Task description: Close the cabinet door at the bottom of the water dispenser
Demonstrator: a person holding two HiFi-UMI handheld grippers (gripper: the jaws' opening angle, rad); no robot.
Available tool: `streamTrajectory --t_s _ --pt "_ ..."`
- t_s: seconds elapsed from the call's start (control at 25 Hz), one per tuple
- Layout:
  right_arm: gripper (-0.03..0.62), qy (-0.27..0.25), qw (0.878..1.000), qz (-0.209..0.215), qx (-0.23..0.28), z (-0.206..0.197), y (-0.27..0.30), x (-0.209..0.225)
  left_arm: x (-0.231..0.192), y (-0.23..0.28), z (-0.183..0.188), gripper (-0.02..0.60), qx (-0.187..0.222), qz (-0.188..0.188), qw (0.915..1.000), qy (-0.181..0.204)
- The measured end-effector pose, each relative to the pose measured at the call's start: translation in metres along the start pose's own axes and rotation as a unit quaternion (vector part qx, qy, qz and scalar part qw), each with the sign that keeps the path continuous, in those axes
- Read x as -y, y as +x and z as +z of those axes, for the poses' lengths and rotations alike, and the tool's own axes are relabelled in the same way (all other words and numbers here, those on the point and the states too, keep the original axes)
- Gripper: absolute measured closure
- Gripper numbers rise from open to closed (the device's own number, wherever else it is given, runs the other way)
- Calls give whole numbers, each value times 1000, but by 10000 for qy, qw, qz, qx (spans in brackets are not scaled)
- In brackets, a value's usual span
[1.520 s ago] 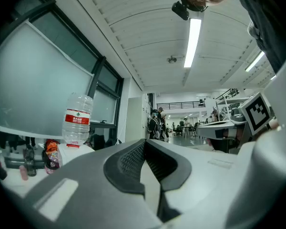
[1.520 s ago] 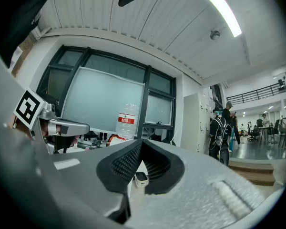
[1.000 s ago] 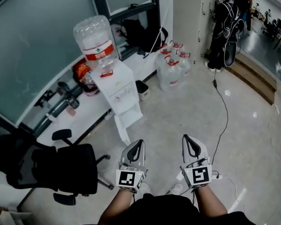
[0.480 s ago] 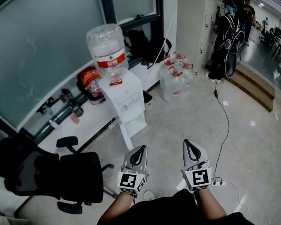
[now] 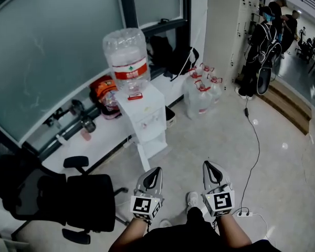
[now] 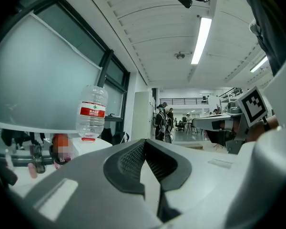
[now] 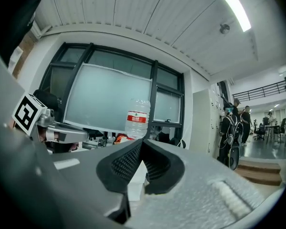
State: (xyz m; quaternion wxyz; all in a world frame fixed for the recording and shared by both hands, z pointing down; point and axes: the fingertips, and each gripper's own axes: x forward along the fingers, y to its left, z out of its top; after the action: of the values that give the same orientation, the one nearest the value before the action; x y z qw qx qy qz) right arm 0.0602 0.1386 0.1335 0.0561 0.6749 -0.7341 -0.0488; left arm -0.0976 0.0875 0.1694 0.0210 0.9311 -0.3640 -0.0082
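The white water dispenser [image 5: 145, 115] stands against the window ledge with a large clear bottle [image 5: 127, 55] on top. Its bottom cabinet door [image 5: 143, 160] hangs open, edge-on toward me. My left gripper [image 5: 154, 171] and right gripper [image 5: 210, 166] are both shut and empty, held side by side low over the floor, well short of the dispenser. The bottle [image 6: 90, 114] shows far off at the left in the left gripper view. In the right gripper view the bottle [image 7: 137, 119] stands just above the shut jaws.
A black office chair [image 5: 68, 194] stands to the left. Several full water jugs [image 5: 201, 91] sit right of the dispenser. People [image 5: 263, 40] stand at the back right by a wooden step [image 5: 289, 103]. A cable and power strip [image 5: 242, 212] lie on the floor at right.
The dispenser has come nearer and more central in the head view as I moved toward it. Both grippers stay shut, low in the frame.
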Motion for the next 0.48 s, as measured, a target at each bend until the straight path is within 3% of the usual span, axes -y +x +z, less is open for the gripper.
streamTrajectory --t_s 0.16,0.48 --pt "591 20 9998 209 -2 -7 34 14 -19 24 1 563 73 232 9992 -318" --pt "591 -10 9968 802 7 -9 110 52 -46 81 9 563 53 818 9963 -268"
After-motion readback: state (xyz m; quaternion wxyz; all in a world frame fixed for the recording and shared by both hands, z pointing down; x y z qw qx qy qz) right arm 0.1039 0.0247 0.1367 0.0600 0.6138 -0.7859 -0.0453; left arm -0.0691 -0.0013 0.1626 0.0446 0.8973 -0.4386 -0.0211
